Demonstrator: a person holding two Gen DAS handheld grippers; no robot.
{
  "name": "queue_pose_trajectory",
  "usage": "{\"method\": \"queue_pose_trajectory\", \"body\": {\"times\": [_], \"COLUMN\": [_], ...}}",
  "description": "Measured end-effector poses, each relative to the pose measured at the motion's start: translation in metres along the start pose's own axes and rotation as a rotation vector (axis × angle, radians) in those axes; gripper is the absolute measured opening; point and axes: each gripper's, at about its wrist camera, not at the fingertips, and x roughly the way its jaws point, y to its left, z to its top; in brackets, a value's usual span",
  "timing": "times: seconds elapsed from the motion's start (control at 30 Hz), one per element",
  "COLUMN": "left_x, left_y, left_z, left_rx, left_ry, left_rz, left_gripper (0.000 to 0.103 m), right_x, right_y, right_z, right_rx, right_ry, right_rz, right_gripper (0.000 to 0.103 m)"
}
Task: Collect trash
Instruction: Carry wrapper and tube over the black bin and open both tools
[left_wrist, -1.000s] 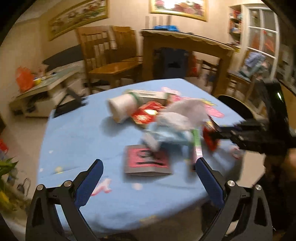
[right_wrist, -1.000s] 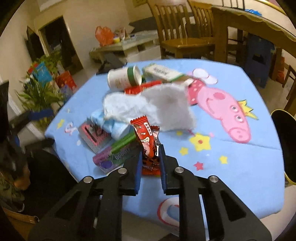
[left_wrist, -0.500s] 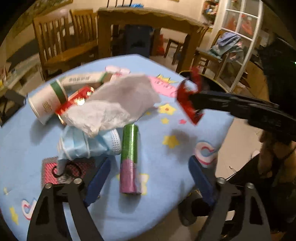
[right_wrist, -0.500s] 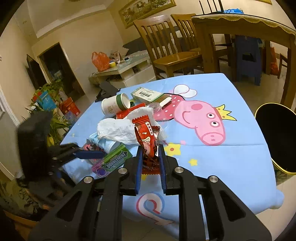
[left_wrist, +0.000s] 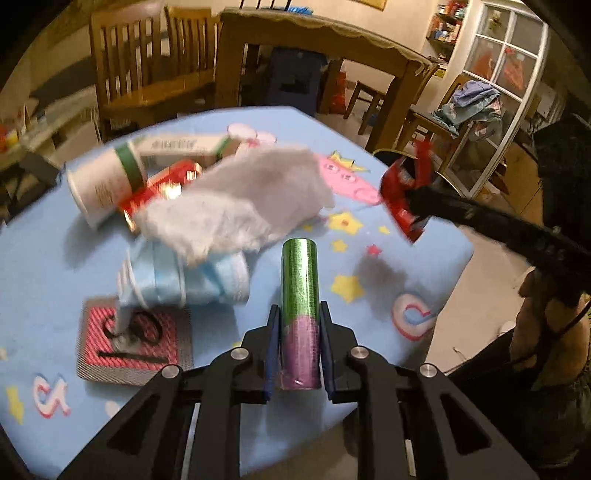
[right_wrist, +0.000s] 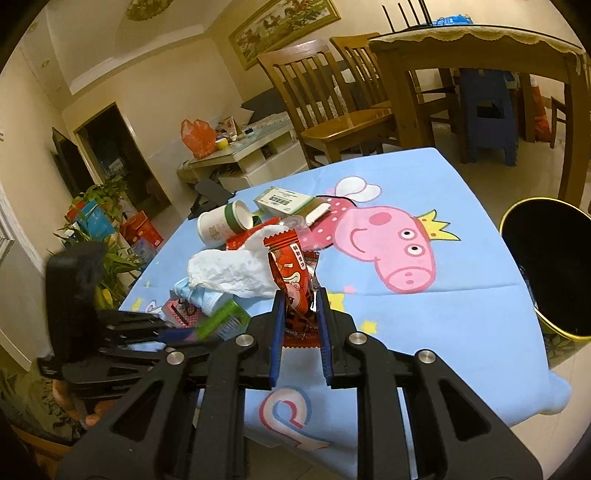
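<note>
Since a second ago the left claw (left_wrist: 297, 325) has come down over the pile and its jaws have just been closing; they now pinch the near end of the green and purple gum pack (left_wrist: 299, 310) lying on the blue surface (left_wrist: 48, 266). Right claw (right_wrist: 300, 317) stays clamped on the red wrapper (right_wrist: 291, 273), lifted above the surface. Left of the pack lie a blue mask (left_wrist: 184, 280) and a red card (left_wrist: 135, 339); beyond them, a white tissue (left_wrist: 236, 206) and a paper cup (left_wrist: 103, 184). A black bin (right_wrist: 554, 266) stands beside the surface's right edge.
</note>
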Motion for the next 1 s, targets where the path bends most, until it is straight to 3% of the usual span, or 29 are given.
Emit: {"method": "queue_pose_trajectory", "body": {"times": [0.23,0.47,0.57,0.7,0.87,1.0], "left_x": [-0.018,0.0,0.011,0.022,0.033,0.045], "left_y": [-0.03,-0.053,-0.062,-0.078,-0.099,-0.114], "left_z": [0.034,0.065,0.074,0.088,0.105,0.113], "left_rx": [0.047,0.047,0.048,0.062,0.097,0.128], "left_ry": [-0.086,-0.09,-0.082,-0.078,-0.083,-0.07], "left_rz": [-0.025,-0.018,-0.022,-0.02,-0.027,-0.026], "left_gripper": [0.018,0.018,0.018,0.018,0.018,0.018], "right_x": [-0.022,-0.056,-0.071,-0.095,-0.089,-0.066], "right_y": [-0.021,-0.045,-0.06,-0.089,-0.145,-0.194], "right_z": [0.016,0.05,0.064,0.091,0.1,0.087], "right_rx": [0.056,0.042,0.051,0.073,0.152,0.242], "right_ry": [-0.059,-0.128,-0.168,-0.252,-0.24,-0.15], "right_rz": [-0.045,-0.16,-0.227,-0.392,-0.514,-0.55], "right_gripper": [0.017,0.017,0.017,0.017,0.017,0.017]}}
